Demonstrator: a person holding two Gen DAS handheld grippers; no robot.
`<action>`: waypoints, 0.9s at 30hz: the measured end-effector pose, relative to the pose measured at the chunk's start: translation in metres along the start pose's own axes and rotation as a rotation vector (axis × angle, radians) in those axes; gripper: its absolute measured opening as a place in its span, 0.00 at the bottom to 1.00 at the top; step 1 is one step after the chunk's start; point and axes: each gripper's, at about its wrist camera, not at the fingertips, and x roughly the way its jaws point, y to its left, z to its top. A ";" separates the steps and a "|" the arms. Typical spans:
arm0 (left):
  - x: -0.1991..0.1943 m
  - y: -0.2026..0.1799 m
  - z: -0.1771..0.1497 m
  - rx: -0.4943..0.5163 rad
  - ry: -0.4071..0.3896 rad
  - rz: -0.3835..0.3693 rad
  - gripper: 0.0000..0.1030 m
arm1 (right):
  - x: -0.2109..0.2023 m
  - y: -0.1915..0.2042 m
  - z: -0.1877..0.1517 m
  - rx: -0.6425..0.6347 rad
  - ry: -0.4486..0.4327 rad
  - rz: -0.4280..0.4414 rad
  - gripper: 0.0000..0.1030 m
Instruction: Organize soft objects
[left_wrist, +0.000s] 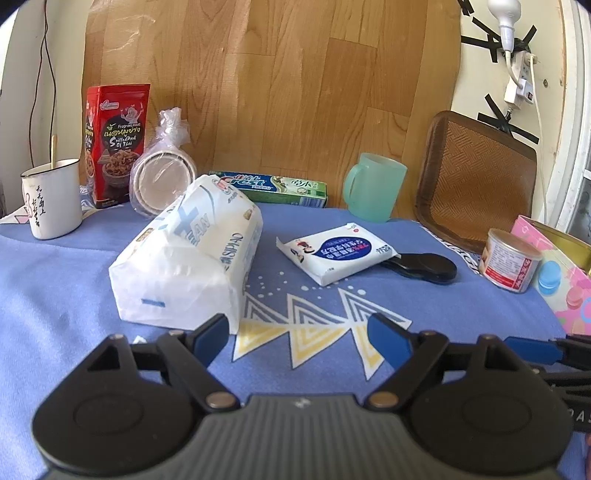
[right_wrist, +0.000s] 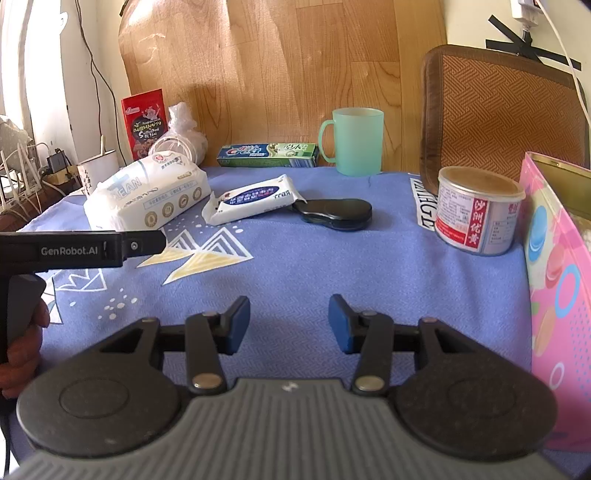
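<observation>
Left gripper (left_wrist: 297, 338): fingers spread wide, holding nothing, low over the blue cloth (left_wrist: 55, 295).
Right gripper (right_wrist: 289, 323): fingers apart, empty.
Large tissue pack (left_wrist: 184, 251): left of centre, just beyond the left gripper; light, squashy, slick plastic wrap. Grip across the near narrow end.
Small tissue packet (left_wrist: 338, 253): centre, one corner resting on a black case (left_wrist: 424, 266); soft, thin, probably slippery. Pinch a free edge.
Tin can (left_wrist: 511, 259): right, rigid; beside a pink box (left_wrist: 565, 291).
</observation>
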 end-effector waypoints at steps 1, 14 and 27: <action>-0.001 0.000 0.000 -0.002 0.000 0.002 0.83 | 0.000 0.000 0.000 0.000 0.000 -0.001 0.49; -0.001 0.000 -0.001 -0.014 0.000 0.014 0.85 | -0.001 0.001 -0.001 0.003 -0.001 0.000 0.50; -0.001 0.000 0.000 -0.015 -0.001 0.012 0.85 | -0.002 0.002 -0.001 0.006 -0.001 0.000 0.51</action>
